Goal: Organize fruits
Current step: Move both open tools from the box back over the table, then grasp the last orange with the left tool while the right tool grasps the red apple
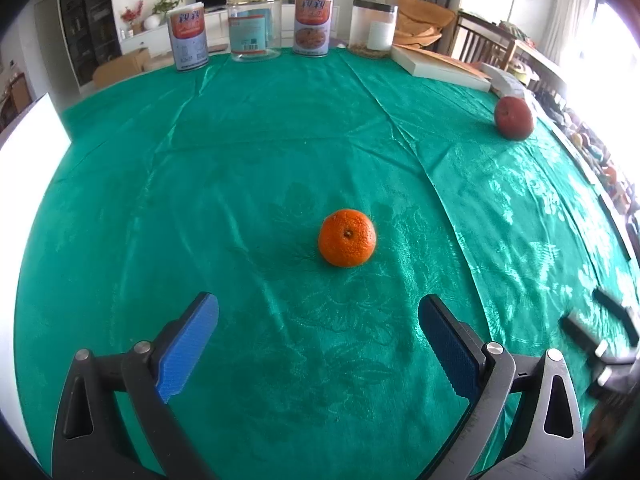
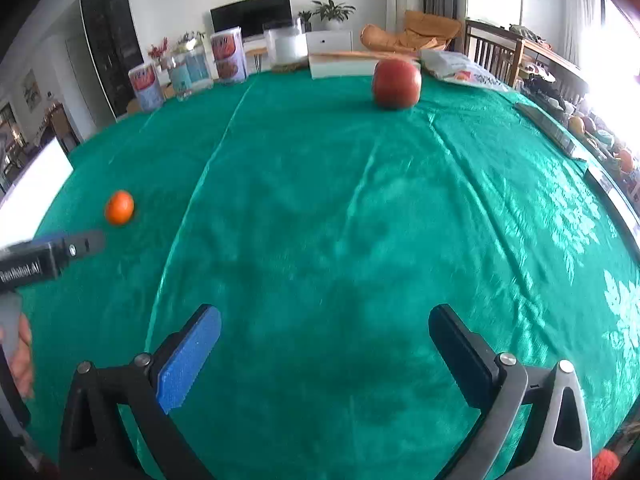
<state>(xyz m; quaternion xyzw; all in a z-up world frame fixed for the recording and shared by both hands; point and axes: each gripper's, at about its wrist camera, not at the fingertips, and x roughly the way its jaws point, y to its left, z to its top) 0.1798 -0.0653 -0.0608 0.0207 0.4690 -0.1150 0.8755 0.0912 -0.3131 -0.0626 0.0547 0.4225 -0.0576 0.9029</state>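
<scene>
The orange (image 1: 347, 237) sits stem-scar up on the green tablecloth (image 1: 248, 152), ahead of the left gripper (image 1: 318, 312) and roughly centred on the gap between its blue pads, clear of both. That gripper's jaws stand wide apart and hold nothing.

The red apple (image 2: 396, 83) rests far ahead of the right gripper (image 2: 324, 324), slightly to the right of the line between its jaws, near the table's back edge and just in front of a flat white box (image 2: 344, 67). The right gripper's jaws are also spread wide with nothing between them. Orange and apple lie well apart — from the right wrist view the orange (image 2: 119, 207) is off to the left of the jaws, just beyond the left gripper's tip (image 2: 86, 244).

Beyond both fruits, along the far edge, stand two printed tins (image 1: 187, 39) (image 1: 312, 23), a clear jar (image 1: 253, 26) between them, and a lidded container (image 1: 373, 29) — its contents are hard to make out.
</scene>
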